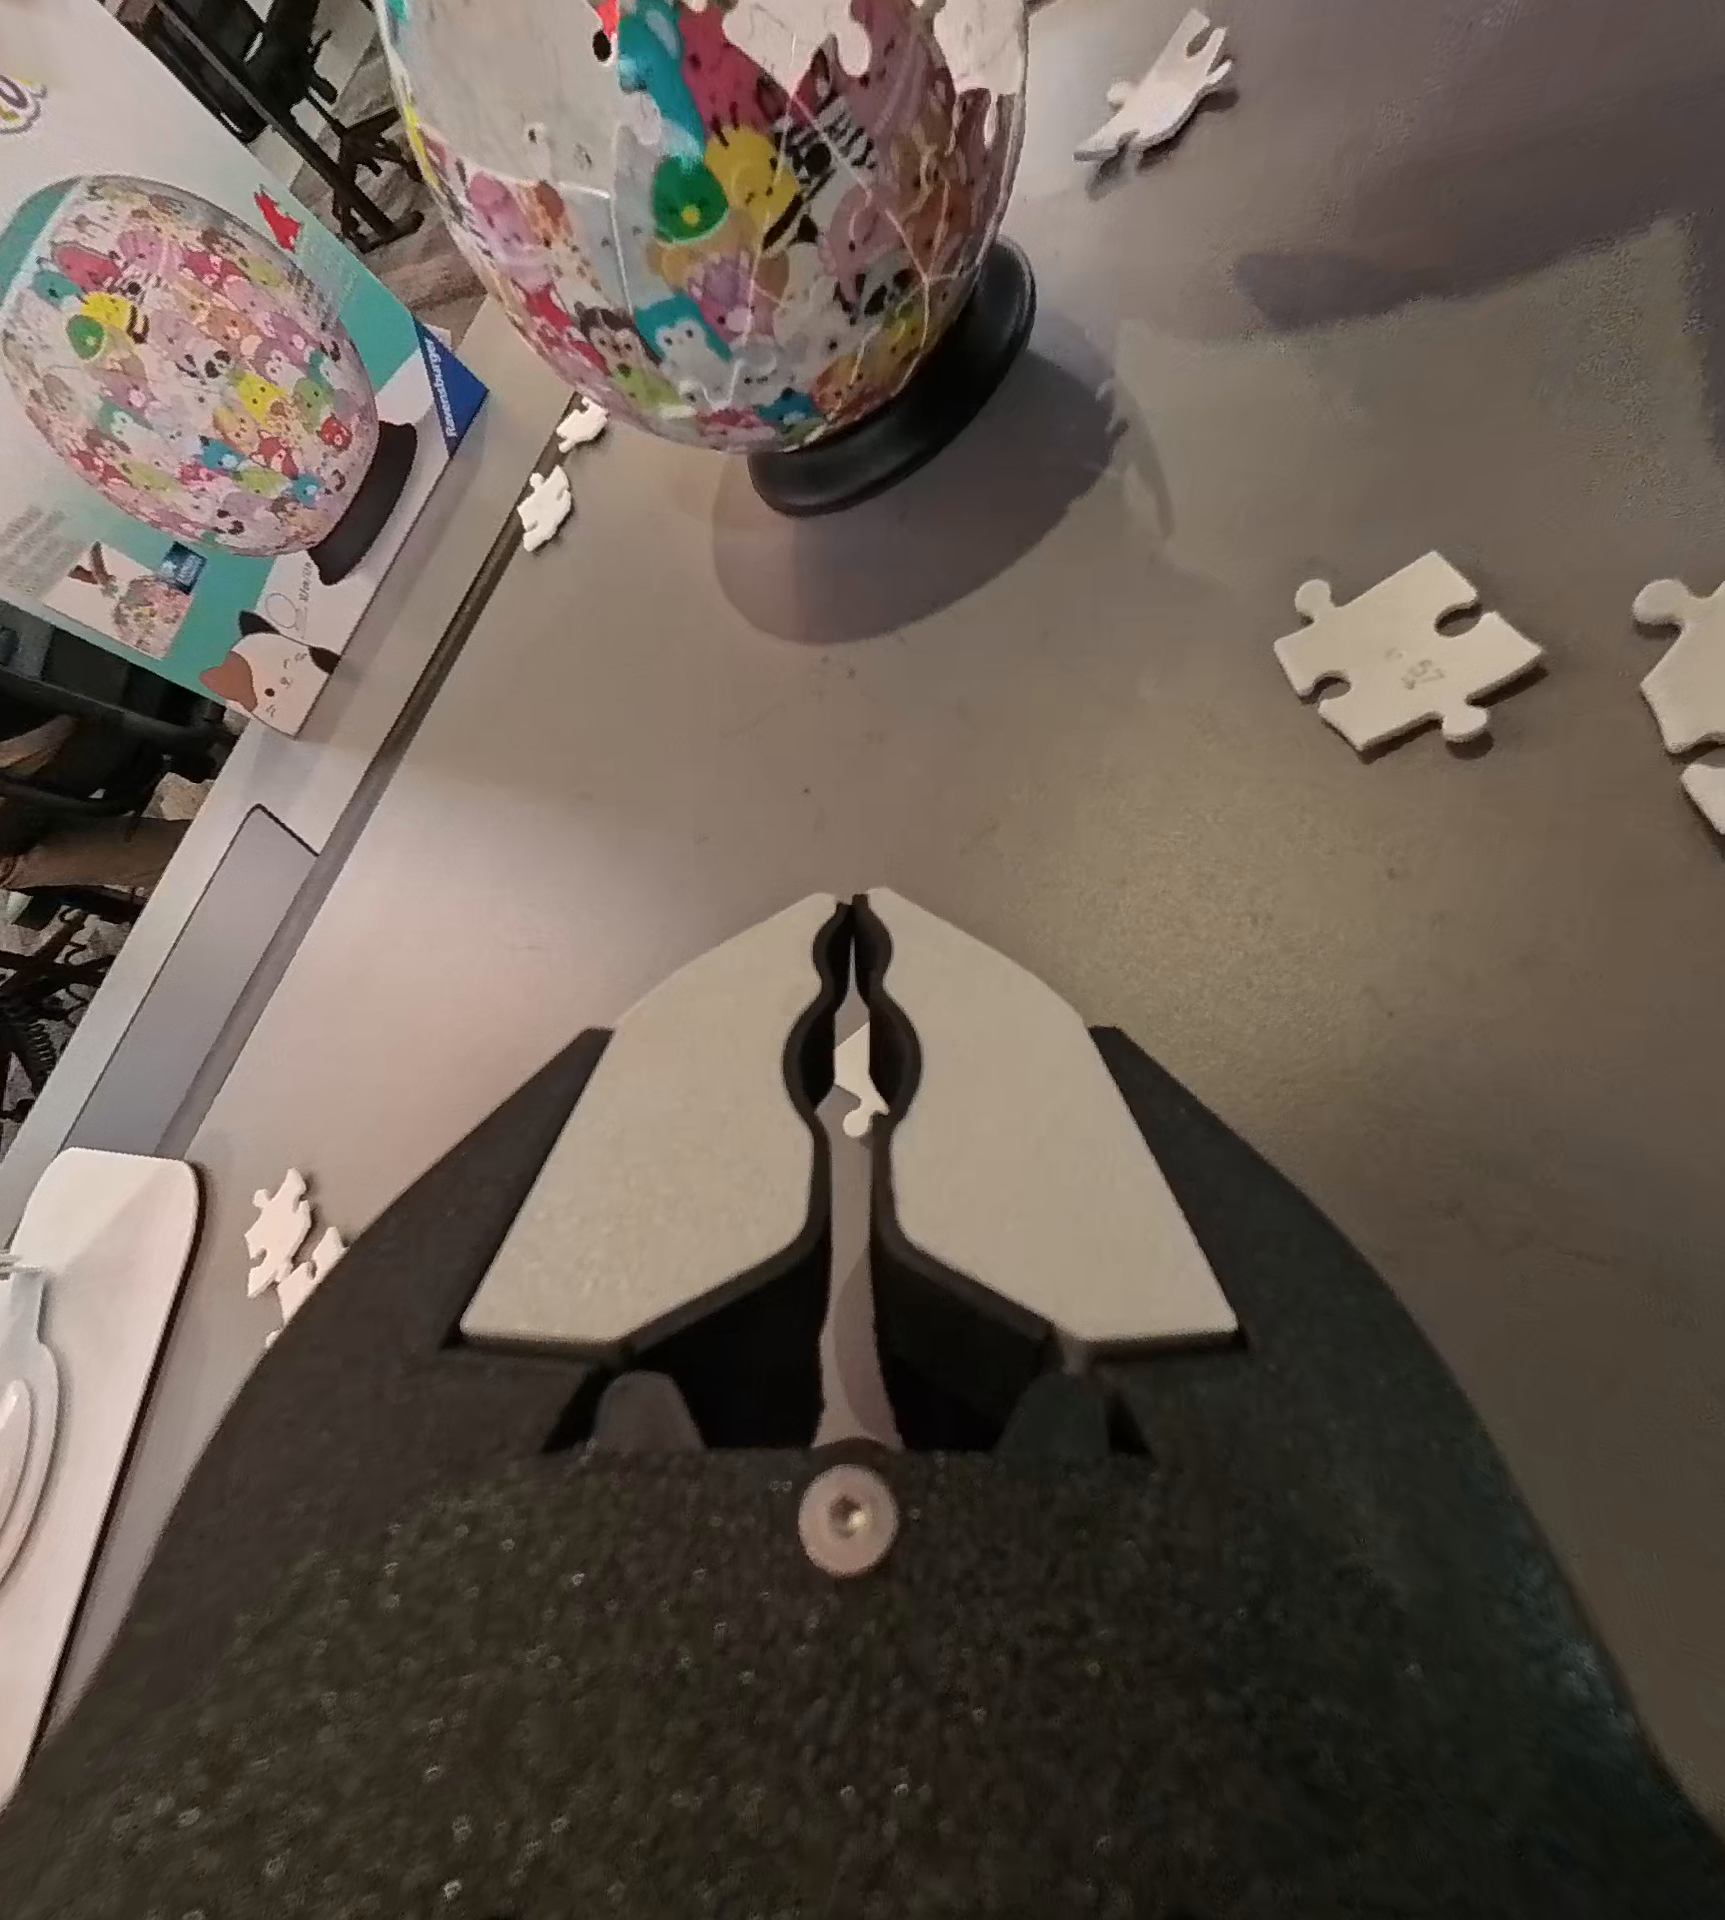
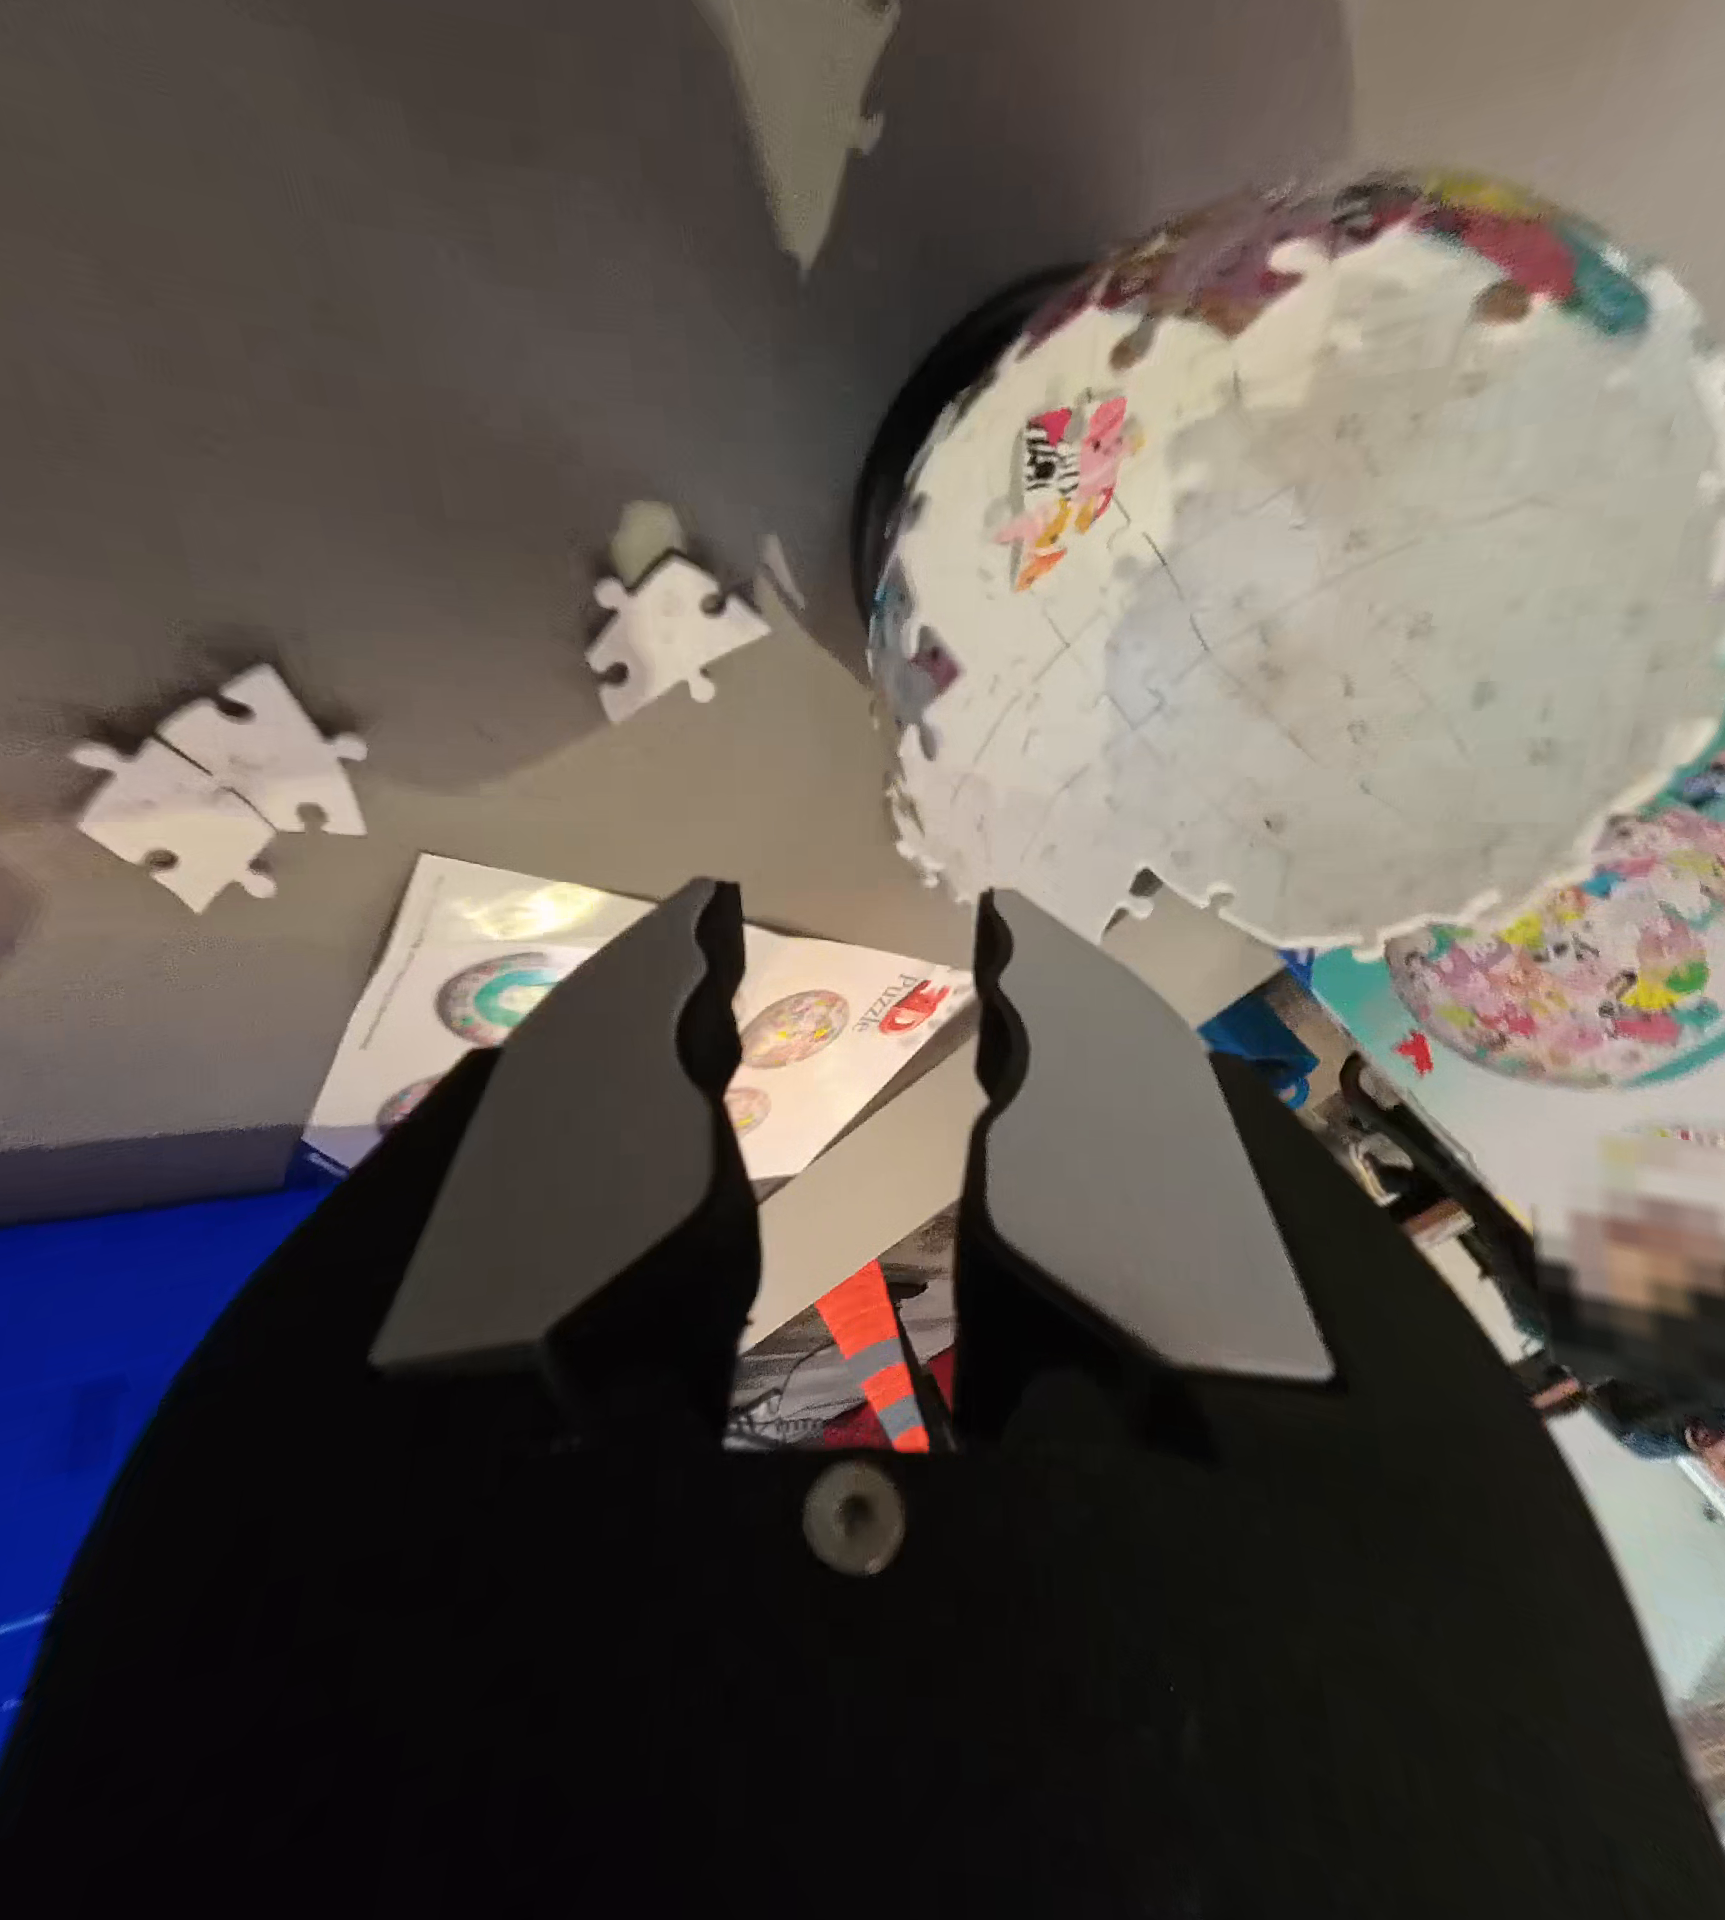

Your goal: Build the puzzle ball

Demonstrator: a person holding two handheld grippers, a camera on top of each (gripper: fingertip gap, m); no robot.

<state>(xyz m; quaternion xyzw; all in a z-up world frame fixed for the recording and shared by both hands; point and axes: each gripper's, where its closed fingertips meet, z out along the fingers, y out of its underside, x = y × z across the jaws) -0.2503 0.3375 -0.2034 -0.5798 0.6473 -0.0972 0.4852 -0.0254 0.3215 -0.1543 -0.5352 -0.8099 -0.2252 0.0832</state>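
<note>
Grey table (image 1: 1045, 790); puzzle ball (image 1: 733, 208) on stand: light, fragile. Left gripper (image 1: 855, 920) pinches puzzle piece (image 1: 858, 1086); grip edges. Right gripper (image 2: 853, 914) spread, empty.

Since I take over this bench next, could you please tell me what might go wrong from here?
1. The left tool is shut on a white puzzle piece that shows only between its fingers; the grip looks slight, so the piece could slip or twist.
2. The puzzle ball is unfinished and sits on a small black stand; pressing a piece in might tip it, and the right tool is open and not bracing it.
</note>
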